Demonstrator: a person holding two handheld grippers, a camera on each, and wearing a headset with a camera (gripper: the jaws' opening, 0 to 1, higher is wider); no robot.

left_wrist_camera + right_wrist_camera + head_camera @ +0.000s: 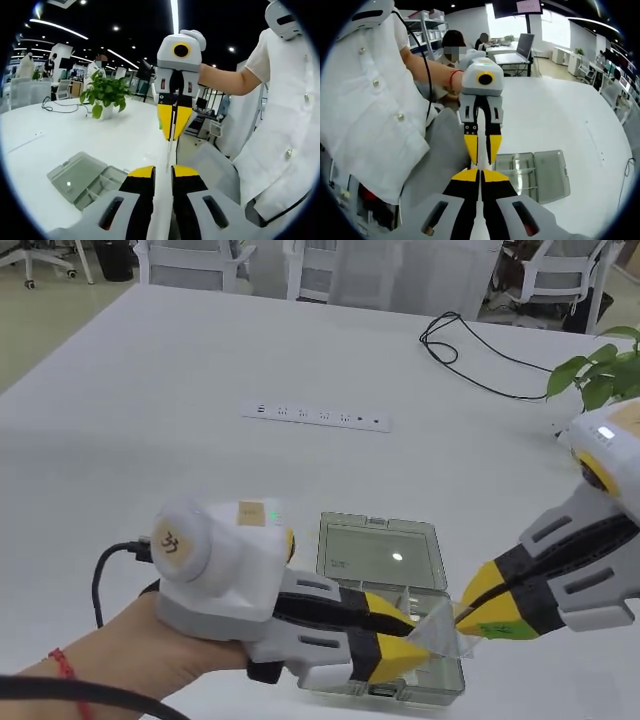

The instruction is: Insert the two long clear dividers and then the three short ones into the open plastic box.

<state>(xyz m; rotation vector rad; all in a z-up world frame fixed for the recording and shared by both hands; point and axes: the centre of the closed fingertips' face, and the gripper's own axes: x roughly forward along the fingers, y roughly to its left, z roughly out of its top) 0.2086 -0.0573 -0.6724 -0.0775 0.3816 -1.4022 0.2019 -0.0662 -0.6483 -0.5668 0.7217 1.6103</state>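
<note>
- L gripper [405, 642], lower centre of head view: jaws shut on one end of clear divider [440, 632]; in L gripper view the strip runs edge-on up from between its yellow tips
- R gripper [470, 616], in from right edge: jaws pinched on the other end of the same divider, so both hold one thin piece
- Divider sits over right side of box [385, 540], looks lifted clear of it; long or short can't tell, it's see-through & partly edge-on
- Risk: two grips on one thin strip; if hands twist or pull unevenly it prob bows, pops out of a jaw or flicks off
- Risk: one side must let go before seating; release w/ strip tilted & it likely drops askew into base at bottom centre, not in its slots
- Risk: clear on clear, grooves hard to see; easy to miss one & jam it
- Risk: box looks light, lid open flat toward top of frame; off-centre push could skid it on table [200, 360]
</note>
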